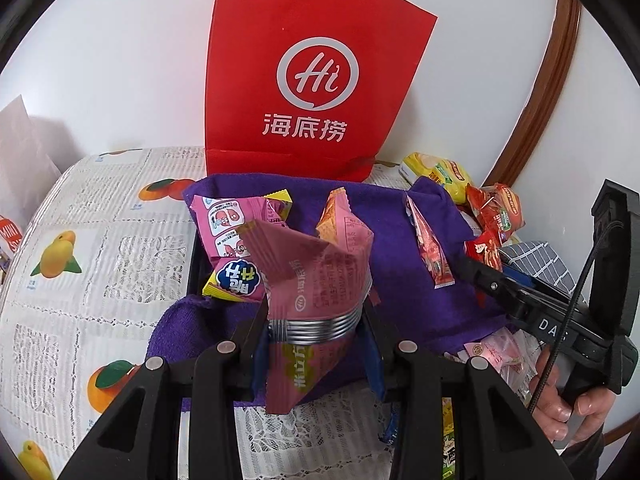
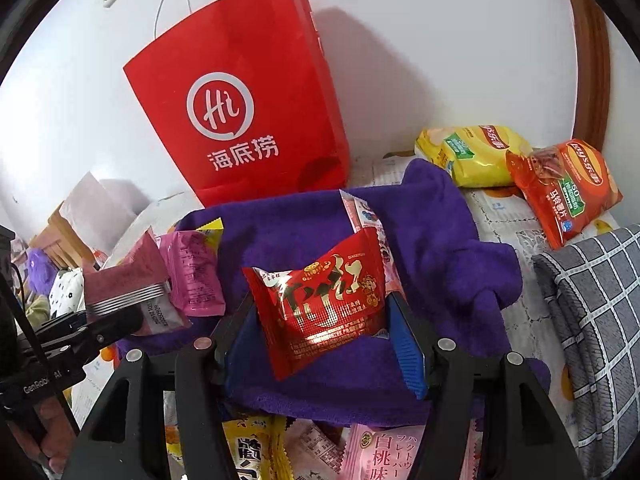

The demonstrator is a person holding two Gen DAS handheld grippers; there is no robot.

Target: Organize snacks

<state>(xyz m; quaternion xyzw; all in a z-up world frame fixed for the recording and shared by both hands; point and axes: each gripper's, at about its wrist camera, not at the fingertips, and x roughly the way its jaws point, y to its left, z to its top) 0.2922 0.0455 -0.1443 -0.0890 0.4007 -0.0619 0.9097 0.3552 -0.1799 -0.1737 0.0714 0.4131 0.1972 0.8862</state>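
My left gripper (image 1: 316,344) is shut on a pink snack packet (image 1: 316,280) and holds it above a purple towel (image 1: 400,300); both also show in the right wrist view, the gripper (image 2: 120,320) and its packet (image 2: 132,284). My right gripper (image 2: 320,332) is shut on a red snack packet (image 2: 324,300) above the purple towel (image 2: 440,240); it shows at the right of the left wrist view (image 1: 480,264). Other pink packets (image 1: 228,224) lie on the towel. A red paper bag (image 1: 304,80) stands behind it against the wall.
Yellow and orange crisp bags (image 2: 472,156) (image 2: 564,188) lie at the back right. A grey checked cloth (image 2: 592,312) is at the right. More snack packets (image 2: 256,452) lie near the front. The table carries a fruit-print cloth (image 1: 80,260).
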